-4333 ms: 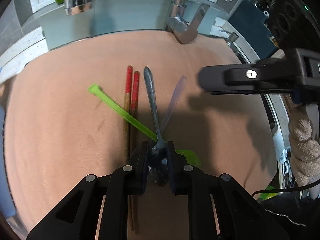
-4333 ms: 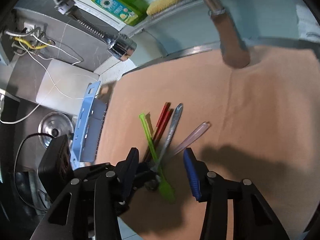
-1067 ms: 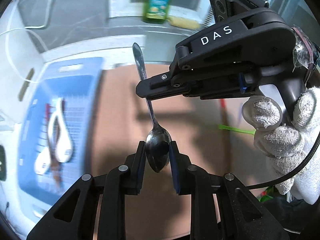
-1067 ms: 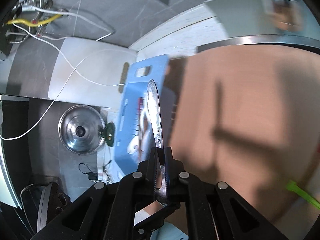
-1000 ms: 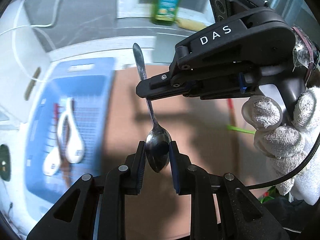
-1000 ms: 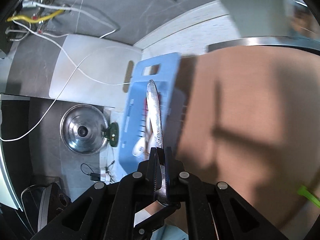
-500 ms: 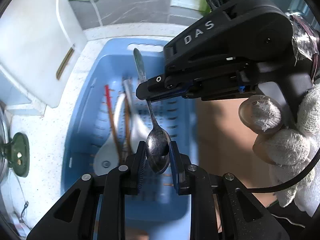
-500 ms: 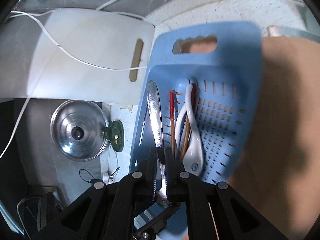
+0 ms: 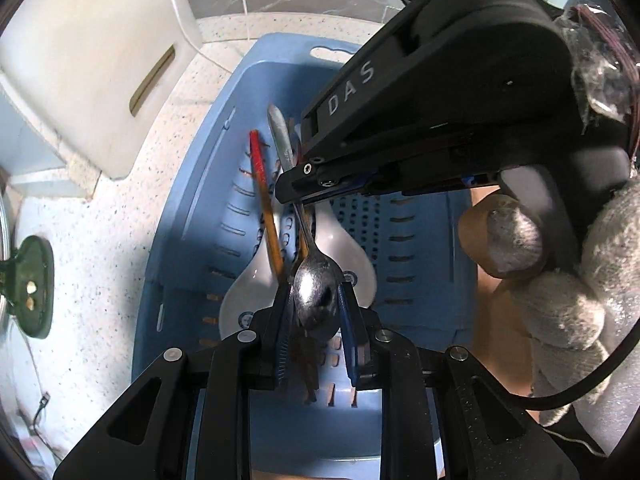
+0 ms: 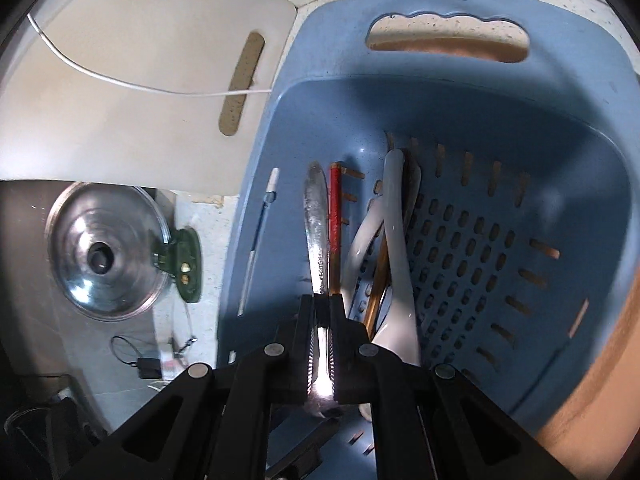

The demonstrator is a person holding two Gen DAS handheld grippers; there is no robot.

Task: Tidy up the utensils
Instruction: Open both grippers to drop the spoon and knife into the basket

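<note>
Both hands have carried the metal spoon (image 9: 316, 296) off the brown mat to over the blue basket (image 9: 192, 184). Left wrist view: left gripper (image 9: 316, 320) jaws pinch its bowl at lower centre, handle running up-frame. Right wrist view: right gripper (image 10: 322, 344) jaws clamp that handle, pointing up-frame along the basket's left wall.

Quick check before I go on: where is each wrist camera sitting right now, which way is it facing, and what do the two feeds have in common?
Left wrist: on the left gripper, looking steeply down into the blue basket; the right gripper and a gloved hand show.
Right wrist: on the right gripper, angled down along the spoon.
Shared: spoon, basket, white spoons.
</note>
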